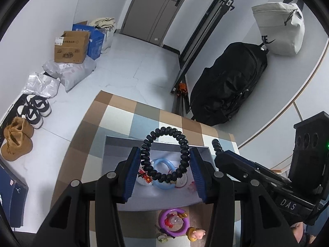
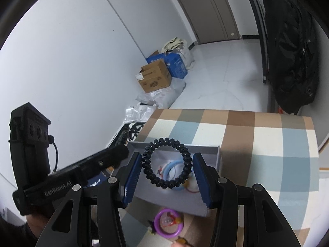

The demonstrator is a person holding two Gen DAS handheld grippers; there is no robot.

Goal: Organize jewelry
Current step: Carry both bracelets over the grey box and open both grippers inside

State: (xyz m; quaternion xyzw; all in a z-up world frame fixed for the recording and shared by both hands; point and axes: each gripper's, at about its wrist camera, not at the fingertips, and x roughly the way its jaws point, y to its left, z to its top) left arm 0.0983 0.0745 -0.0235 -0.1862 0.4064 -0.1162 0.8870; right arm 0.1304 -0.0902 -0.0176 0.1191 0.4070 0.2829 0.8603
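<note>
My left gripper (image 1: pixel 165 160) is shut on a black spiral bracelet (image 1: pixel 148 142), held over a grey open box (image 1: pixel 115 160) on the checked table. My right gripper (image 2: pixel 167 164) is shut on a second black spiral bracelet (image 2: pixel 186 154) above the same box (image 2: pixel 207 151). The box holds a light blue ring (image 1: pixel 159 163) and small red and pink pieces. The light blue ring also shows in the right wrist view (image 2: pixel 171 167). A purple ring (image 1: pixel 164 218) and a small pink figure (image 1: pixel 197 233) lie on the table in front of the box. The right gripper's body (image 1: pixel 253 168) sits just right of the left one.
The checked tablecloth (image 1: pixel 123 111) ends at a far edge above the floor. A black bag (image 1: pixel 230 82) and a white bag (image 1: pixel 281 26) hang on the wall at right. Cardboard boxes (image 1: pixel 71 47), parcels and shoes (image 1: pixel 34 109) line the left wall.
</note>
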